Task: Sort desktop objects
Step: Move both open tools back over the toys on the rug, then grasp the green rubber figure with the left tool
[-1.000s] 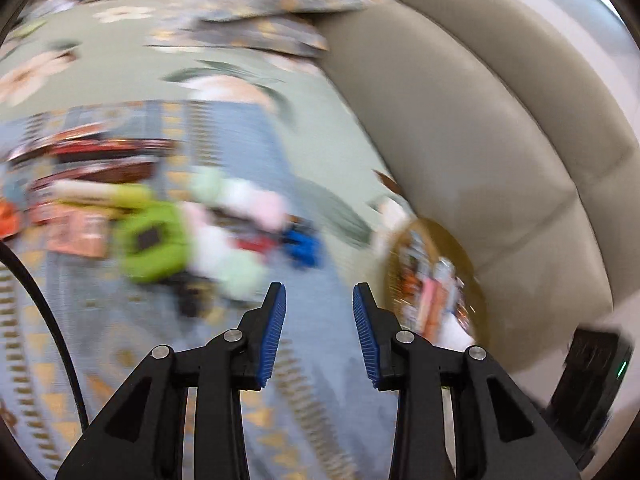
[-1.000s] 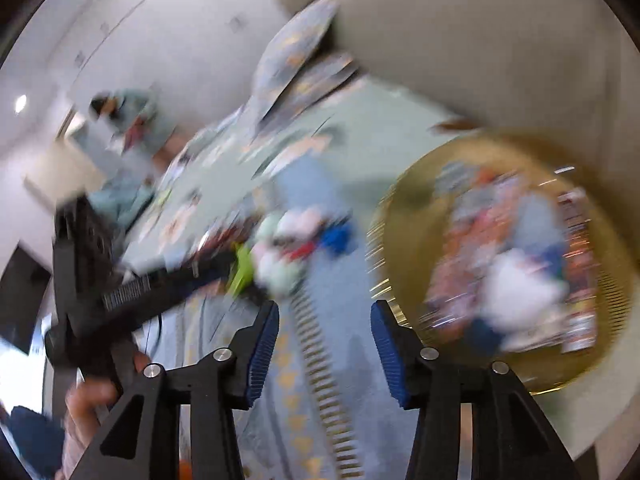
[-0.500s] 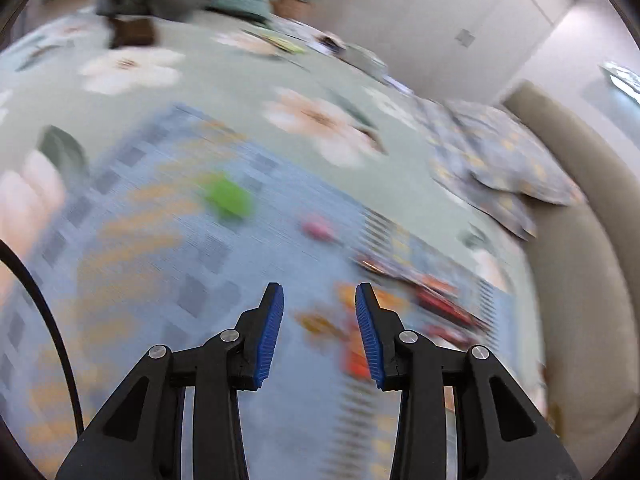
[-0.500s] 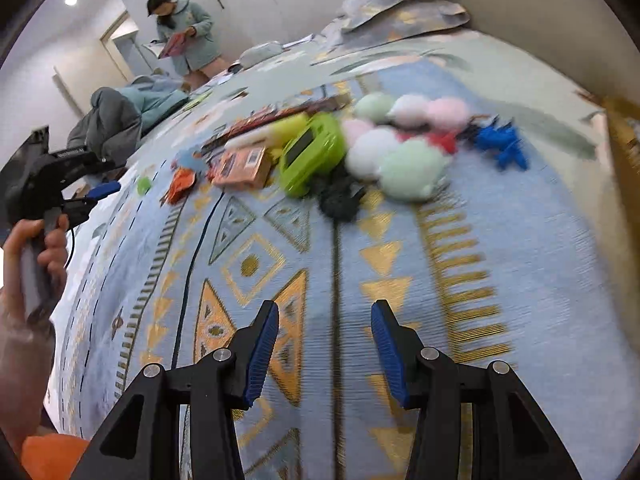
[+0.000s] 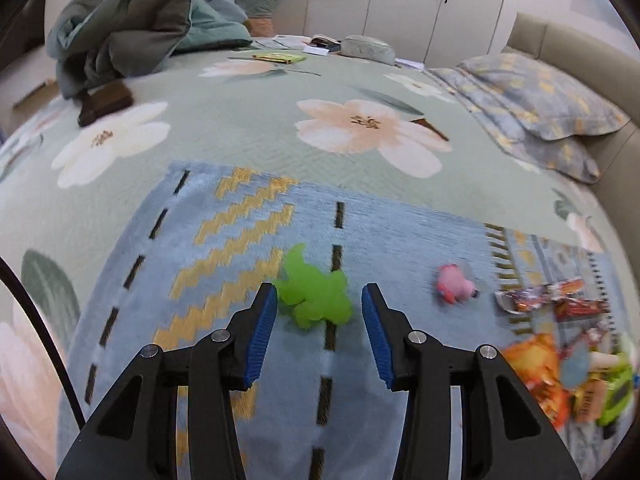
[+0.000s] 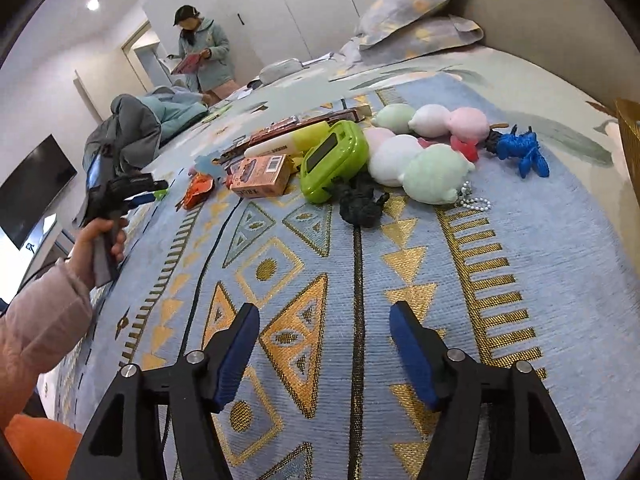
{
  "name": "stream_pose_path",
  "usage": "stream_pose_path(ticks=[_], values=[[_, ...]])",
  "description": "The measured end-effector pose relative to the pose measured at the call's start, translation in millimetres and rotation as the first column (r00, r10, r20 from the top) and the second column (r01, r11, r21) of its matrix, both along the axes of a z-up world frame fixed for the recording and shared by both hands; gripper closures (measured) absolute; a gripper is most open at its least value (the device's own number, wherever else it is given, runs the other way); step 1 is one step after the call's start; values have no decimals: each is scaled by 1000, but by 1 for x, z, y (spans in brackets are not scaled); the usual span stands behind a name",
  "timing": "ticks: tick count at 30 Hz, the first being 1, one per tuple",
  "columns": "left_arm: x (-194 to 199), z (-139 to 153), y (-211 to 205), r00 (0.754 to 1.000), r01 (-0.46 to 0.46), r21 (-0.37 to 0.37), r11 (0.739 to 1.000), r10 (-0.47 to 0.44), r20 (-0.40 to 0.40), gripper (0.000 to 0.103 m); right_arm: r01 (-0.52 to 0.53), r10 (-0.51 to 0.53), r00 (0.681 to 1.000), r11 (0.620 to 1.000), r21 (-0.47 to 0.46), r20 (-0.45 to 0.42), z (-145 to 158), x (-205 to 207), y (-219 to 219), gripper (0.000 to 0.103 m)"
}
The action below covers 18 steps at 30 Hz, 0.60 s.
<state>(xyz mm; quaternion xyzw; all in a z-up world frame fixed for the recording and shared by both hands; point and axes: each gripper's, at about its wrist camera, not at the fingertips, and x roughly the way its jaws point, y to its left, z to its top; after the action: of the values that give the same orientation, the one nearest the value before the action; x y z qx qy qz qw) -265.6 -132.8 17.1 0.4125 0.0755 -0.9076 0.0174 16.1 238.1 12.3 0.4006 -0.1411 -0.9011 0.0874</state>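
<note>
Bed's blue rug [image 5: 240, 248]: left tongs [image 5: 318, 334] opening around the green toy [image 5: 314, 294] for pickup; right tongs [image 6: 324, 348] widening, empty, over rug.

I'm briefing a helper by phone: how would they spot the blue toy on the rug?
Find the blue patterned rug on the bed, then the row of pastel plush balls. Just right of them lies the blue toy, the only deep blue, leggy figure there.

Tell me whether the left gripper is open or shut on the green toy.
Open. The left gripper has just been opening; the green toy lies on the rug between and beyond its fingertips, with gaps showing at both blue pads.
</note>
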Motion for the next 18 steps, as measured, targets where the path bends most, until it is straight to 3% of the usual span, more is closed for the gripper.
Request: stream_pose_path(ticks=[7,12,18], values=[[-3,-2,-7,1000,-9,-17,1000,10,13,62,-12,12,1000,1000,-11,-3,-1,0,1,30],[-8,-3,-14,1000,-7,17,1000,6,27,61,-21,21,1000,1000,-19,-6,-1,1,2,28],[-9,2,-13,999,-40,-28,999,41,23,61,-29,28,1000,999,-24,-9,-2,1,2,25]])
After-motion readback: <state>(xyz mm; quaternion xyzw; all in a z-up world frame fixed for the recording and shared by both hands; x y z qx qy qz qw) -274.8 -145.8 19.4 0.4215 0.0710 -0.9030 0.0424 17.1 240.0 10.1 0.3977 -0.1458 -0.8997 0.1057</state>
